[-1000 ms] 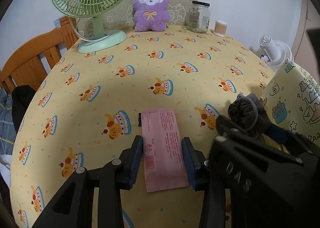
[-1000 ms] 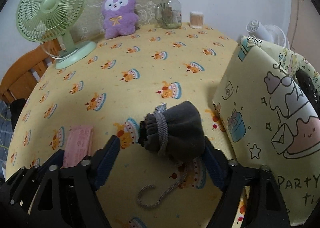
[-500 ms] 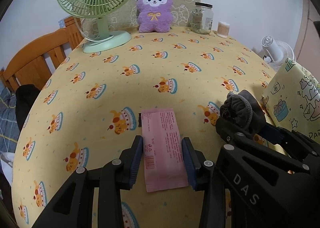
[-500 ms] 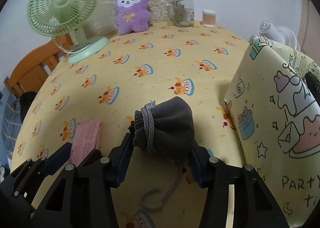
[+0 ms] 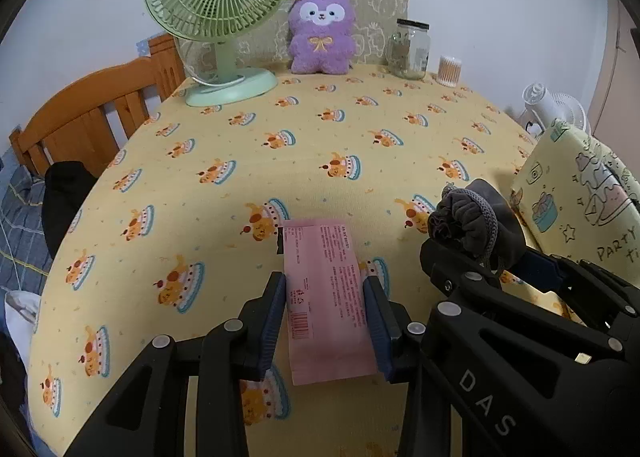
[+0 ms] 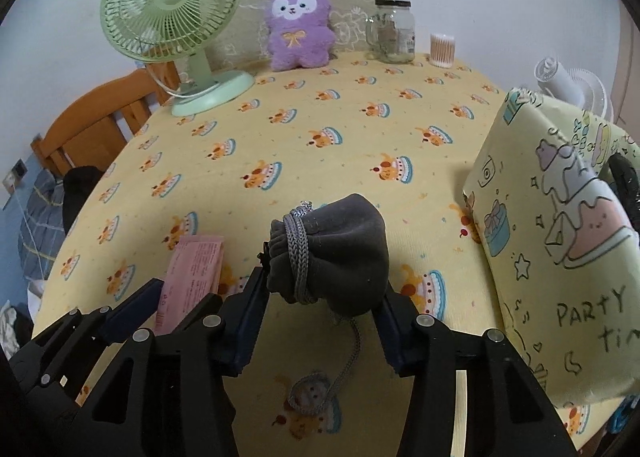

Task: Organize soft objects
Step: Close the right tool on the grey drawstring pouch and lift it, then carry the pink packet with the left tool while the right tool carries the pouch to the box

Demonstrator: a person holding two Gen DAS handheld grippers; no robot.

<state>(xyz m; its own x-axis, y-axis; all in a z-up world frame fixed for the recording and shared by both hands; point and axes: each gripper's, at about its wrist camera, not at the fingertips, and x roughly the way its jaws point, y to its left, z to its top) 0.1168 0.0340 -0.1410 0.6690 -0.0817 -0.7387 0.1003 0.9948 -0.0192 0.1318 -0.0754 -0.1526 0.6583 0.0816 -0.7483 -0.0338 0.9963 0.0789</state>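
The right gripper [image 6: 320, 293] squeezes the grey pouch [image 6: 340, 253], nearest the party bag [image 6: 560, 257]. The left gripper [image 5: 325, 309] squeezes the pink packet [image 5: 324, 297].

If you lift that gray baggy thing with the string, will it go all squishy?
Probably yes. The gray drawstring pouch bulges and dents where the right tool pinches it, so it looks soft rather than stiff. Its loose cord dangles down to the tablecloth, so it would likely swing or snag. It seems light.
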